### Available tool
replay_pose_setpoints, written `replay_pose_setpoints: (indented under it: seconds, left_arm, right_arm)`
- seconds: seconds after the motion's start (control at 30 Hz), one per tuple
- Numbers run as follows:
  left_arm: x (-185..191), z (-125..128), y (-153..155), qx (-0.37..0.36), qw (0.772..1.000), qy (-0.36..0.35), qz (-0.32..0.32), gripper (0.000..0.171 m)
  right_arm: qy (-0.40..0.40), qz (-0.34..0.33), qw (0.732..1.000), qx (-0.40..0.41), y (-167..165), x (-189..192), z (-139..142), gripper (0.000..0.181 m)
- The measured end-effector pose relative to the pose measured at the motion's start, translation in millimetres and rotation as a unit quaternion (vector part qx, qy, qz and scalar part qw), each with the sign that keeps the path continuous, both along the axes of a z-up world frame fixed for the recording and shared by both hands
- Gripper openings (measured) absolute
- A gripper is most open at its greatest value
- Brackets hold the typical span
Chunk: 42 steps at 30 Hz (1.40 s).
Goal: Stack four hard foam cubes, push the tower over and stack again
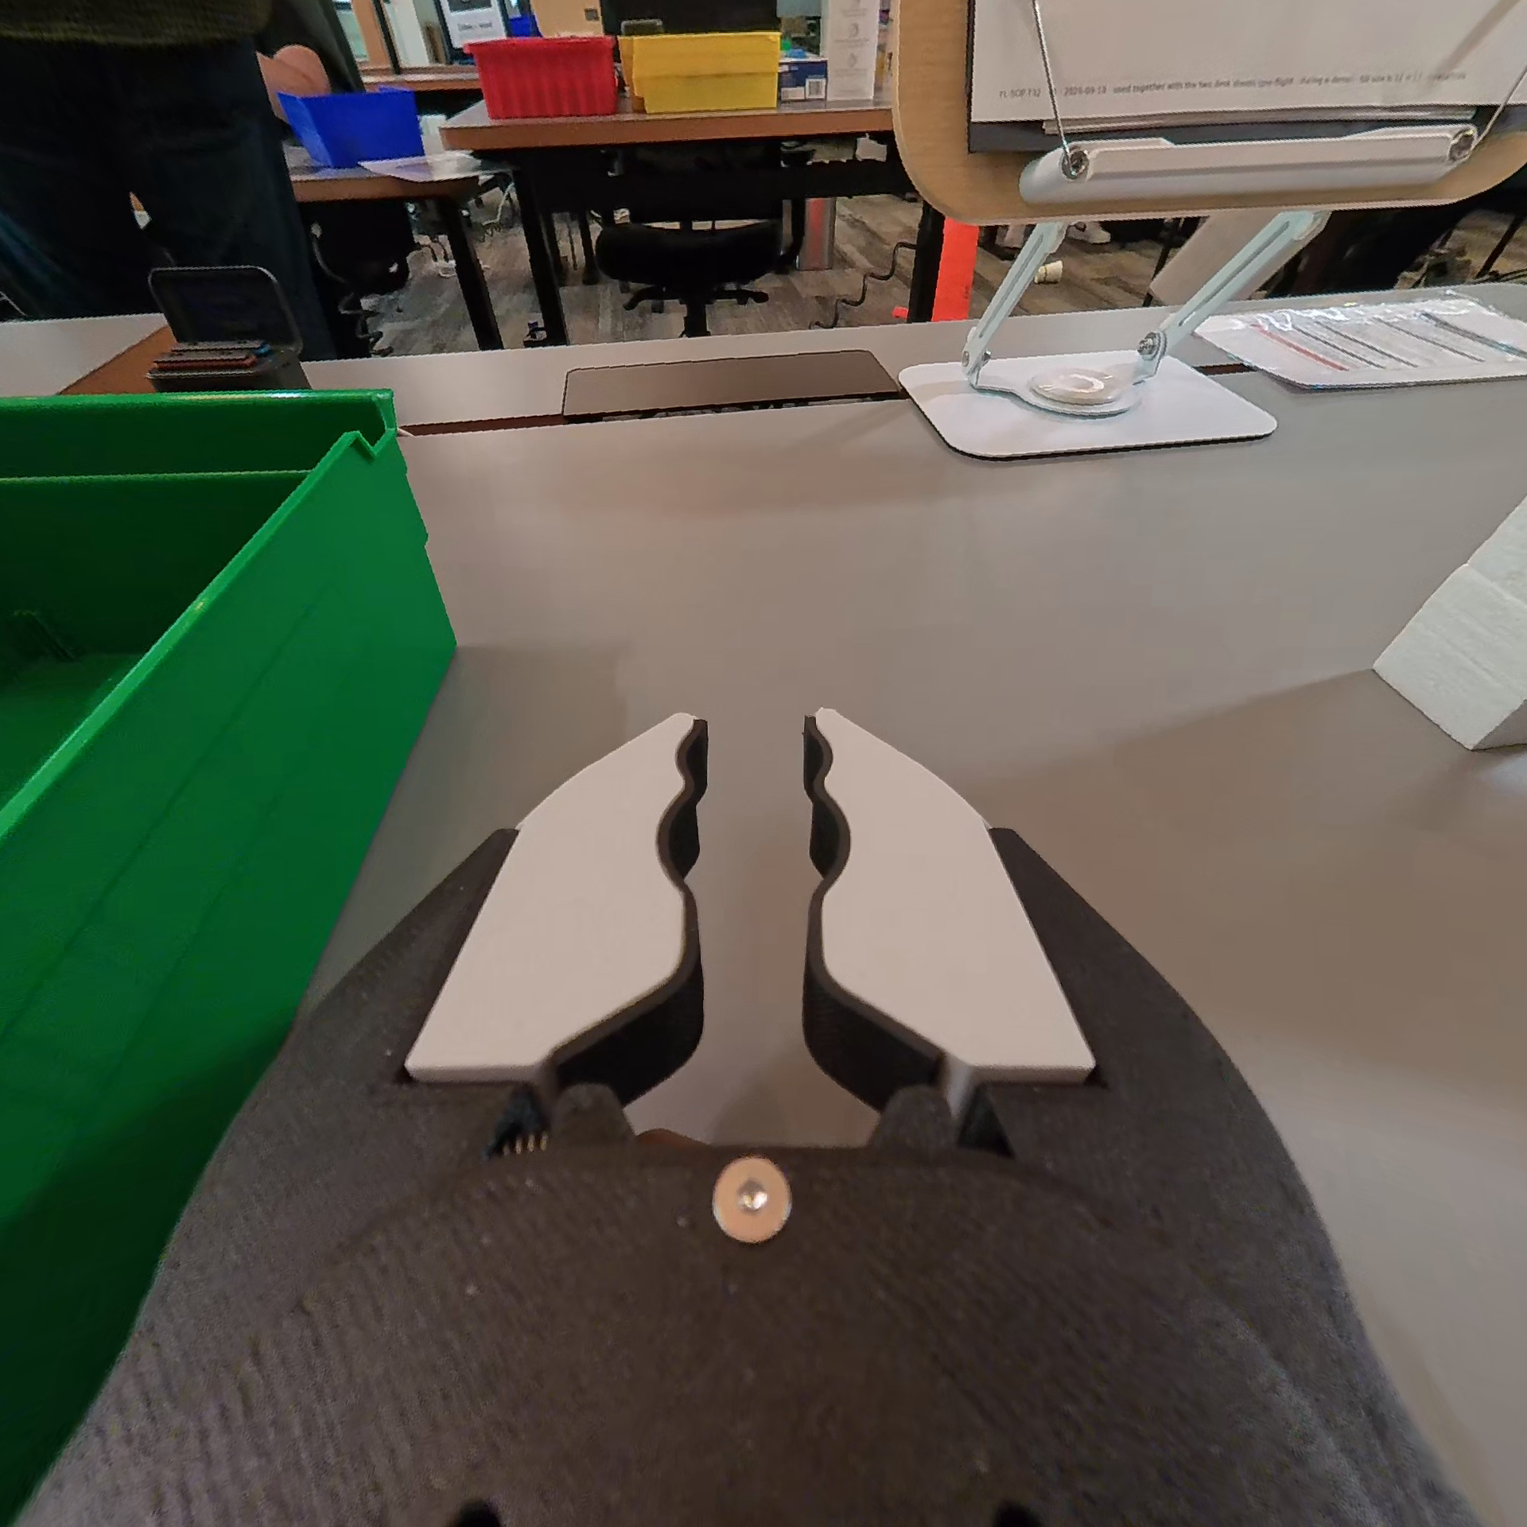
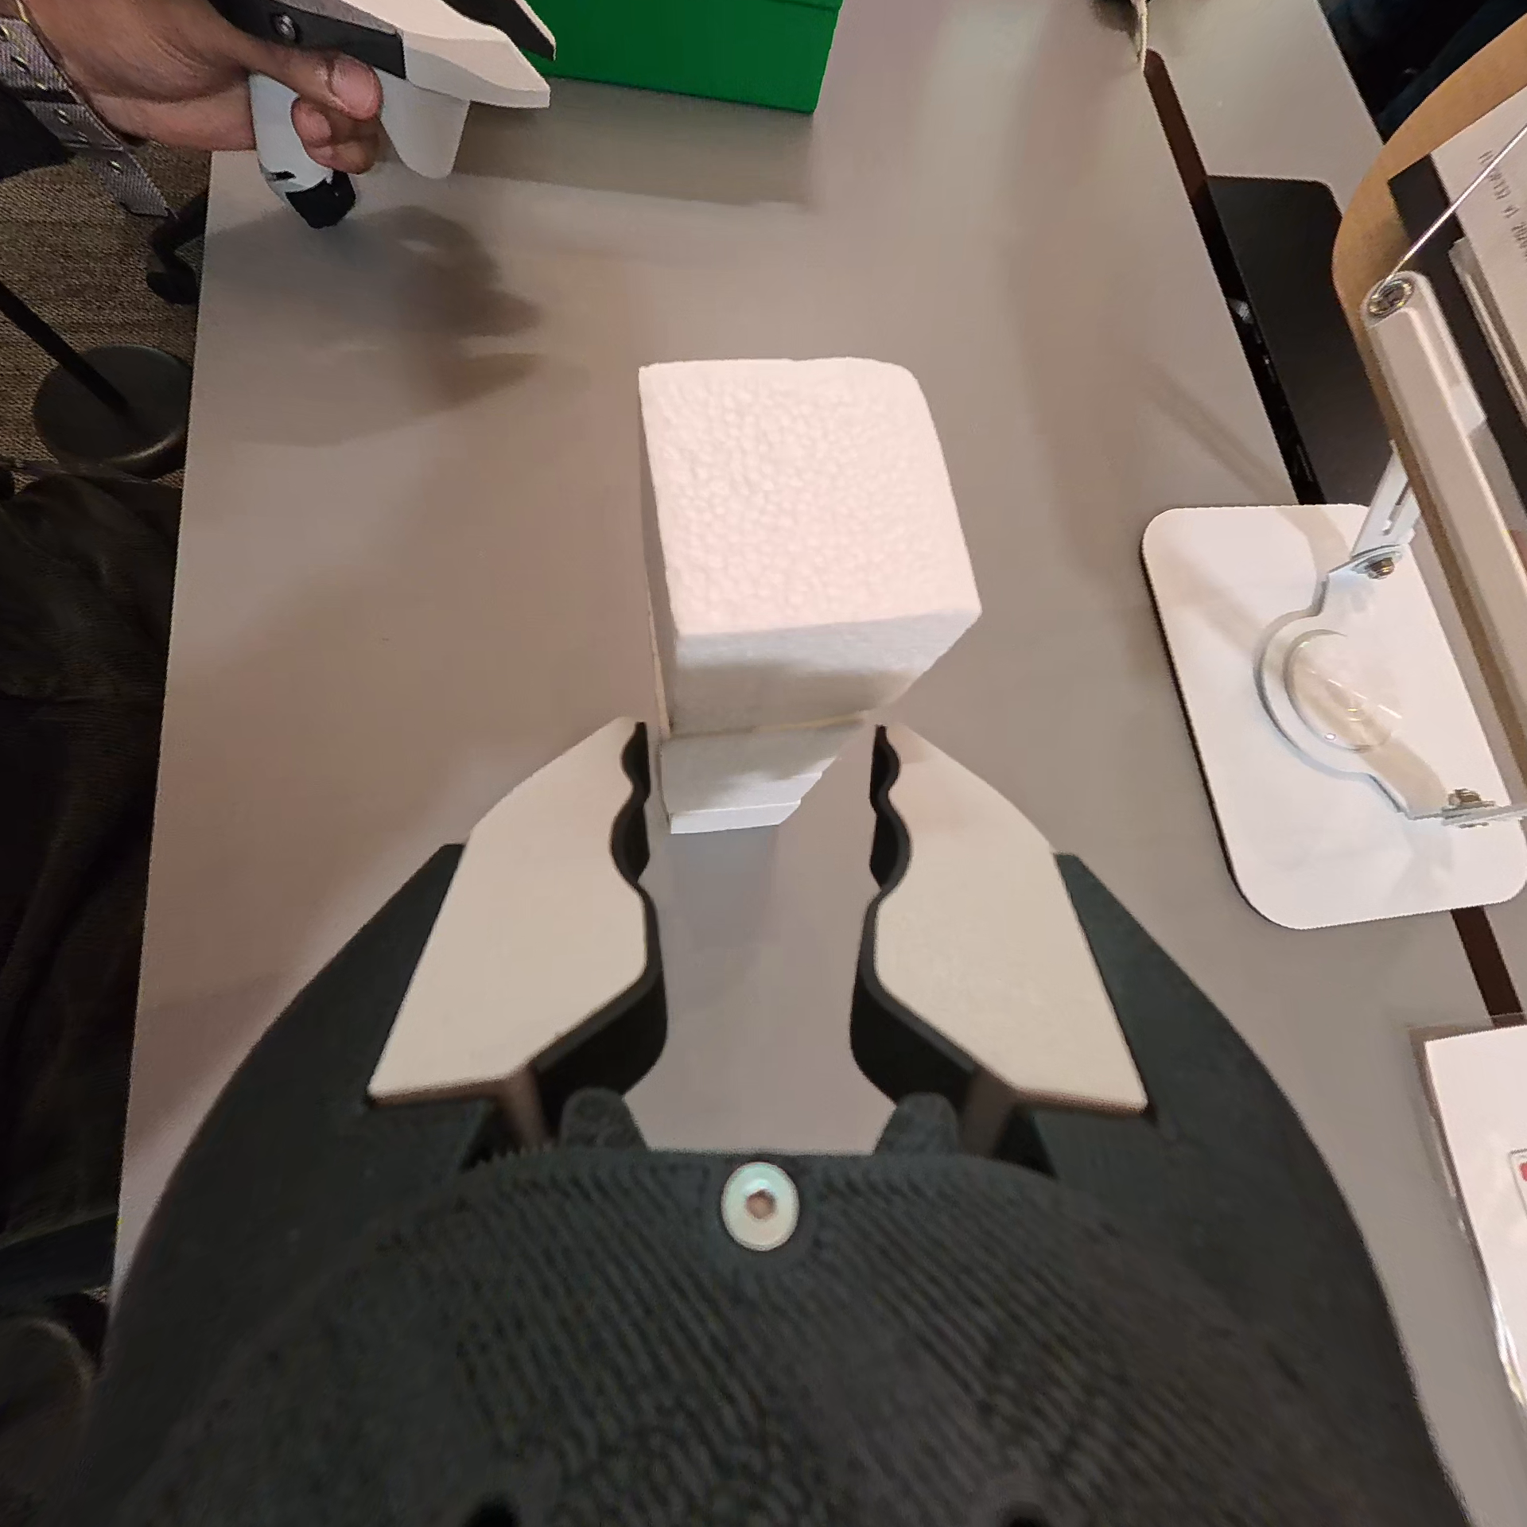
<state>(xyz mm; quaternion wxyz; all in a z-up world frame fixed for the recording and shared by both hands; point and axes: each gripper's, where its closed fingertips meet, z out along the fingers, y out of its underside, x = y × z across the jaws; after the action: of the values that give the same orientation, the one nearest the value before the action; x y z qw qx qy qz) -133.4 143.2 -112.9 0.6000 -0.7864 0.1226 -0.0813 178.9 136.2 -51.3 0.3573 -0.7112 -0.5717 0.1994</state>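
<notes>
A white foam block (image 2: 793, 537) stands on the grey table (image 2: 413, 578), with a thinner foam piece (image 2: 735, 785) at its base. My right gripper (image 2: 756, 735) is open, and its fingertips sit on either side of that base; the left fingertip (image 2: 632, 760) is almost against it, the right one stands apart. My left gripper (image 1: 756, 727) is open and empty above the table beside a green bin (image 1: 248, 744). The foam block also shows at the right edge of the left wrist view (image 1: 1471, 661). The left gripper also shows in the right wrist view (image 2: 463, 74), held by a hand (image 2: 206, 83).
A white stand base (image 1: 1091, 405) with a document holder (image 1: 1239, 83) stands at the table's far side; it also shows in the right wrist view (image 2: 1322, 702). A plastic bag with papers (image 1: 1388, 339) lies beyond it. The green bin (image 2: 702, 58) stands past the foam block. A person (image 1: 124, 165) stands behind the table. Left tips to right tips: about 35 cm. The white foam block (image 2: 793, 537) is about 6 cm from my right fingertips.
</notes>
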Motion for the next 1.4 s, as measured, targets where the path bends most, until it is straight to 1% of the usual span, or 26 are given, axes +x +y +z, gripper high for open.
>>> replay_pose_setpoints:
  seconds: [0.17,0.47,0.57,0.7,0.9,1.4]
  left_arm:
    - [0,-1,0,-0.002,1.000,0.001,-0.001,0.023]
    - [0,-1,0,-0.002,1.000,0.001,0.000,0.023]
    - [1,-2,0,-0.003,1.000,0.002,-0.001,0.023]
    - [1,-2,0,-0.004,1.000,0.003,-0.001,0.023]
    - [1,-2,0,-0.004,1.000,0.004,-0.001,0.023]
    - [1,-3,0,-0.006,1.000,0.006,-0.002,0.024]
  right_arm:
    - [-0.005,-0.003,1.000,-0.003,0,1,-1,0.058]
    - [-0.001,-0.011,1.000,0.001,0,5,5,0.060]
    - [-0.003,-0.020,1.000,0.002,2,10,6,0.057]
    - [-0.021,-0.037,0.999,0.006,7,15,0,0.054]
    - [-0.040,-0.035,0.999,0.003,8,10,-9,0.057]
    - [-0.041,-0.034,0.999,-0.001,8,9,-11,0.059]
